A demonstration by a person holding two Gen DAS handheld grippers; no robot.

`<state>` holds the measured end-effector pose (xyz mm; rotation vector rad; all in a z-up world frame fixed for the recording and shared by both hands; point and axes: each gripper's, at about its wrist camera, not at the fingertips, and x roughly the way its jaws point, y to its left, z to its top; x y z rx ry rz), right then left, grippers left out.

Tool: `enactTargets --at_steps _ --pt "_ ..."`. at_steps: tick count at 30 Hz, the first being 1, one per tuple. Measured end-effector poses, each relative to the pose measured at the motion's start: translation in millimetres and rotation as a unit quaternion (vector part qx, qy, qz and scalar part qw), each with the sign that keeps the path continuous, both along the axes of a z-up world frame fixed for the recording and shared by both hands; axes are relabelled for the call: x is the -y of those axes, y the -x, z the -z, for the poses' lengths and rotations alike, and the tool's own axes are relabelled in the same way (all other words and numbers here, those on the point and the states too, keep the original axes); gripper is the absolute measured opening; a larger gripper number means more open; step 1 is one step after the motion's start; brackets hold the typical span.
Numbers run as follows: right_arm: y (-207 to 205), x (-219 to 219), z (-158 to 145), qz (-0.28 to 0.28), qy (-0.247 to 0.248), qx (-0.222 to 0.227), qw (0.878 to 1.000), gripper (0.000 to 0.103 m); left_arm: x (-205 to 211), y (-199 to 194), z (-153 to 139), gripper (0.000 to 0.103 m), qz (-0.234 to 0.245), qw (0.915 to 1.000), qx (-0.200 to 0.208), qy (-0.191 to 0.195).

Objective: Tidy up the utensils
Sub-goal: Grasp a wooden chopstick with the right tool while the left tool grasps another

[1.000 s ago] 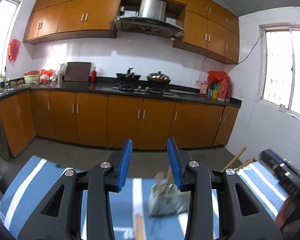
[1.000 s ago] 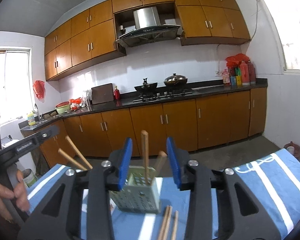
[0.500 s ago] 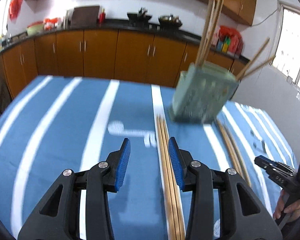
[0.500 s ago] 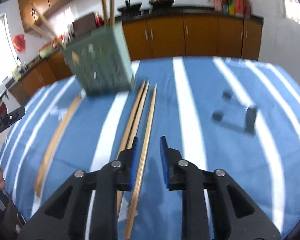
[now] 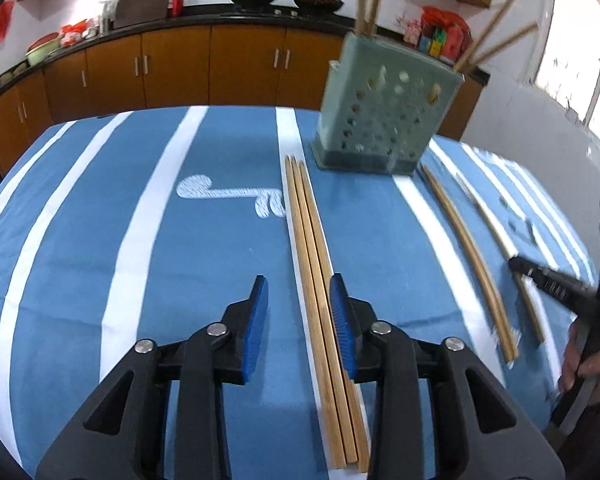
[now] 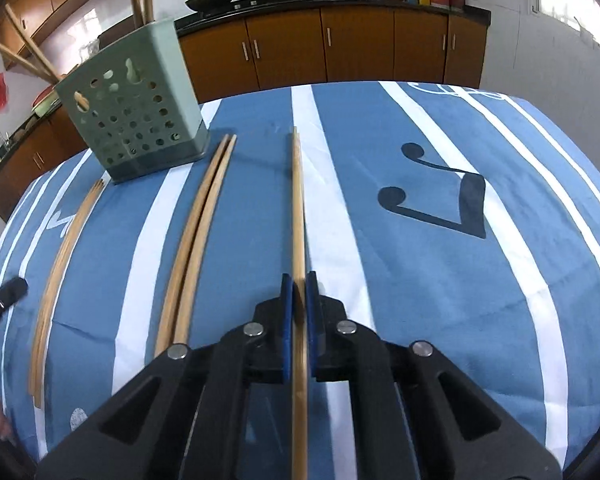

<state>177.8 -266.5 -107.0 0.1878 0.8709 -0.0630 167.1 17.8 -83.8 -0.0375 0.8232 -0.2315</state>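
Down at the table, the right claw (image 6: 299, 292) has its blue ribbed pads pinched tight on one pale wooden chopstick (image 6: 297, 208), a thin straight rod lying along a white stripe of the cloth (image 6: 420, 280). The left claw (image 5: 299, 308) is closing, its pads partly apart and not yet pressing; a bundle (image 5: 316, 280) of three square-edged bamboo sticks lies side by side between them, nearer the right-hand pad. Both claws are matte black plastic with round steel rivets. A pair (image 6: 198, 232) of two more sticks lies just left of the gripped one in the right view. That makes six loose chopsticks on the table. The cloth is soft blue fabric with white stripes, a white embroidered music note in the left view and a dark one in the right view; no writing can be read. Beyond the sticks stands one holder (image 5: 384, 120), a pale green squarish plastic box pierced with round holes, upright on the cloth, with about four sticks poking from its top, two upright and two leaning outward.
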Motion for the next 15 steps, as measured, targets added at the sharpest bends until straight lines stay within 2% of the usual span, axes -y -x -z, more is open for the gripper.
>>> enactTargets --at_steps 4,10,15 --pt "3 -2 0 -0.007 0.014 0.002 1.0 0.008 5 -2 9 0.021 0.005 0.9996 -0.017 -0.022" --pt "2 -3 1 -0.008 0.013 0.002 1.0 0.008 11 1 10 0.02 0.013 0.9986 -0.014 -0.05" --pt "3 -5 0 -0.014 0.008 0.0 1.0 0.008 14 4 11 0.02 0.021 0.9983 -0.022 -0.049"
